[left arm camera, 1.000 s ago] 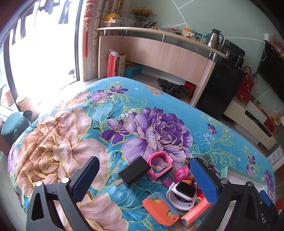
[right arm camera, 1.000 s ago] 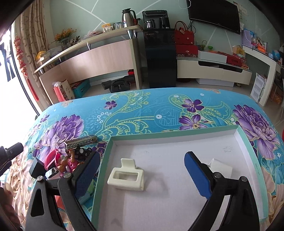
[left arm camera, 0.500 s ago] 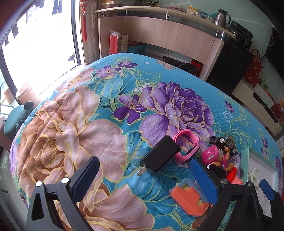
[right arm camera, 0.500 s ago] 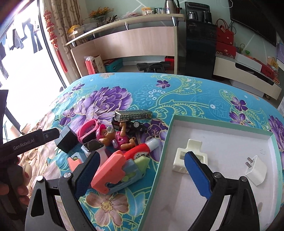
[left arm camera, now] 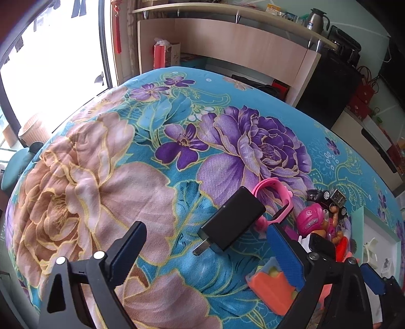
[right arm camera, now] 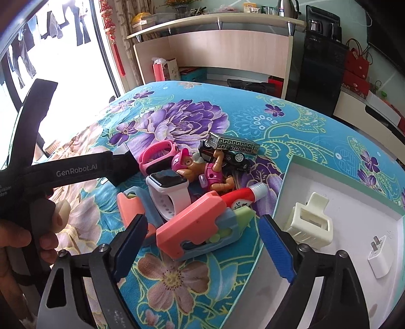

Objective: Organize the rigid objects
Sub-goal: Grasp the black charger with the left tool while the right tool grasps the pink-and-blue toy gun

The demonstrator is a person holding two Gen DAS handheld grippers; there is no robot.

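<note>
A: Left wrist view?
B: Left gripper [left arm camera: 205, 249], fingers spread but closing, nothing pinched; black charger [left arm camera: 231, 221] lies between them on the bed [left arm camera: 101, 182].
A: Right wrist view?
B: Right gripper [right arm camera: 202, 243], fingers closing over a pink toy [right arm camera: 195, 227], not yet gripping. White clip [right arm camera: 310, 221] and white plug [right arm camera: 379, 256] sit in the tray [right arm camera: 286, 182]; the pile remains.

- Bright window [left arm camera: 58, 63] at the left, daylight flooding in.
- Long wooden counter [right arm camera: 222, 48] with a shelf above.
- Black cabinet [right arm camera: 321, 76] beside it.
- Pale green wall [left arm camera: 364, 22].

Two chargers are counted, one black [left arm camera: 231, 222], one white [right arm camera: 379, 255]; two watches, pink [right arm camera: 154, 157] and white [right arm camera: 169, 192]; perhaps two coral toy guns [right arm camera: 195, 225]; one hair clip [right arm camera: 310, 220].
</note>
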